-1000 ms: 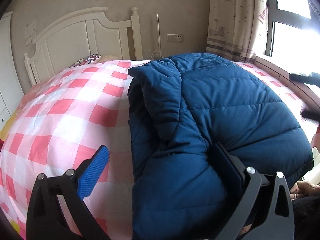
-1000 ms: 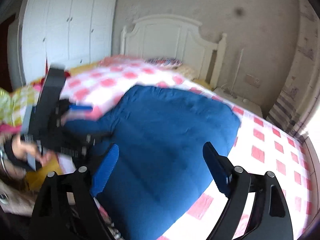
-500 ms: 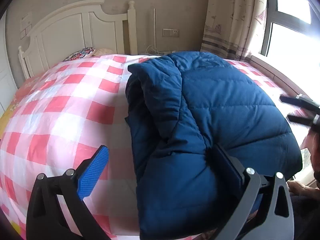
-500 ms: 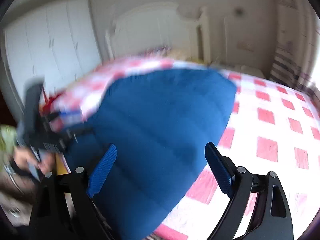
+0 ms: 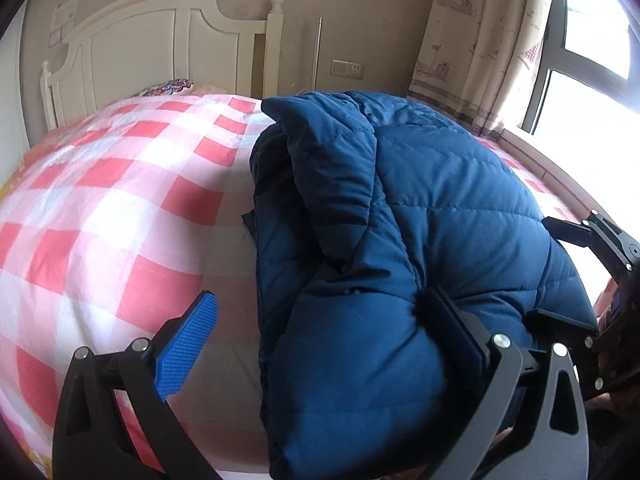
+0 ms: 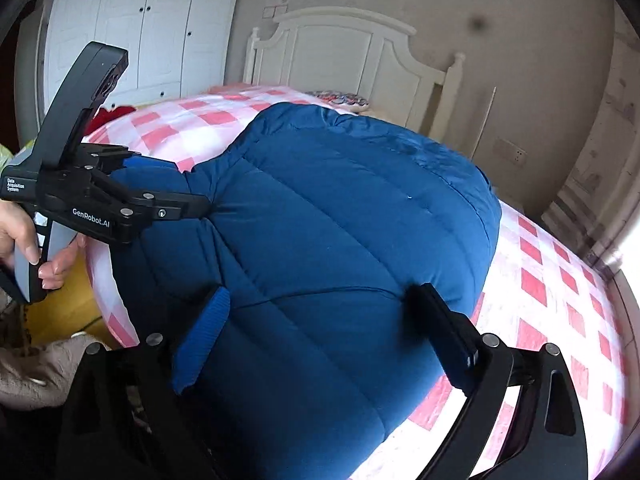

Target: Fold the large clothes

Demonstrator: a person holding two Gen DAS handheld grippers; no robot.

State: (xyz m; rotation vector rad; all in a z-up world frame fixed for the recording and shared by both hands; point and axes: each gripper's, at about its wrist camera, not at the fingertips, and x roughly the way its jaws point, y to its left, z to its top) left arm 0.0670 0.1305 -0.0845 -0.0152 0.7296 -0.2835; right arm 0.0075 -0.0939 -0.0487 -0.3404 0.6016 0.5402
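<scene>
A dark blue puffy jacket (image 5: 440, 208) lies folded over on the pink-and-white checked bed cover (image 5: 120, 200), its thick roll along the left side. My left gripper (image 5: 324, 328) stands open at the jacket's near edge: its black finger digs into the padding and its blue pad hangs free over the cover. In the right wrist view the jacket (image 6: 340, 208) fills the middle. My right gripper (image 6: 320, 332) is low over its near end. Its jaws are opening with the padding between them, and the pads do not press on it. A hand (image 6: 24, 248) holds the left gripper (image 6: 188, 184).
A white headboard (image 5: 160, 40) and a patterned pillow (image 5: 168, 87) are at the far end of the bed. A curtain (image 5: 480, 40) and a bright window (image 5: 592, 60) are on the right. White wardrobe doors (image 6: 140, 20) stand beyond the bed's left side.
My right gripper has sunk from above the jacket down onto its near end, and its jaws have widened. The left gripper has rolled slightly and stays at the jacket's edge.
</scene>
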